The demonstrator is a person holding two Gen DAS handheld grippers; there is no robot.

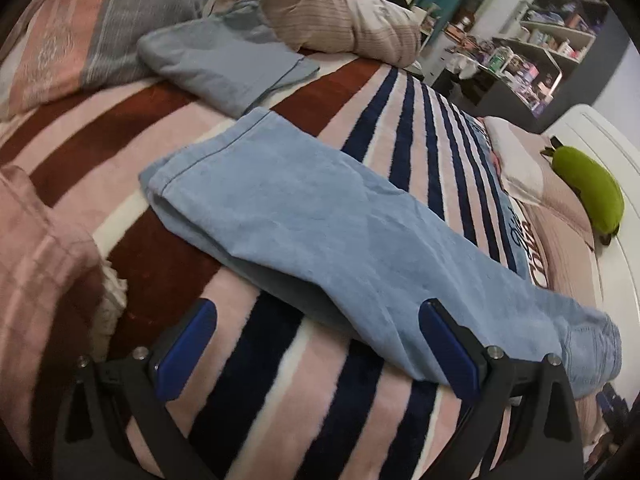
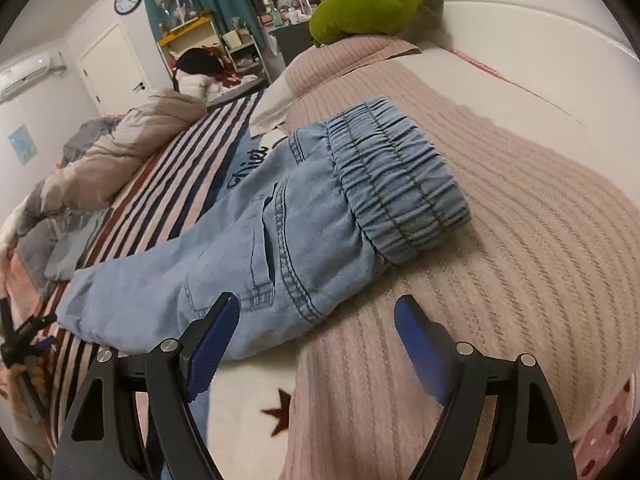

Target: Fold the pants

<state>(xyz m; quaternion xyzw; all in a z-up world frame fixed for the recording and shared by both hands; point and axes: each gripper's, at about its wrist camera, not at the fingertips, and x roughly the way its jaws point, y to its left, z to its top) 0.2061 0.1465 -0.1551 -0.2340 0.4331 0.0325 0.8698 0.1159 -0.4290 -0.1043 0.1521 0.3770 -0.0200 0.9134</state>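
Light blue denim pants [image 1: 320,232] lie stretched across the striped blanket [image 1: 240,380], legs laid one on the other, hem at the far left. My left gripper [image 1: 316,320] is open and empty just in front of the leg's near edge. In the right wrist view the pants [image 2: 256,248] show their elastic waistband [image 2: 396,184] and a side pocket, resting on a pink ribbed cover [image 2: 520,260]. My right gripper [image 2: 316,312] is open and empty, close to the hip edge. The left gripper shows at the far left of that view [image 2: 24,340].
Another folded blue garment [image 1: 216,60] and a beige quilt [image 1: 344,20] lie farther back on the bed. A green plush toy [image 1: 588,192] rests by the white headboard [image 2: 520,32]. Pink pillows [image 1: 48,280] sit at left. Shelves and furniture stand beyond the bed.
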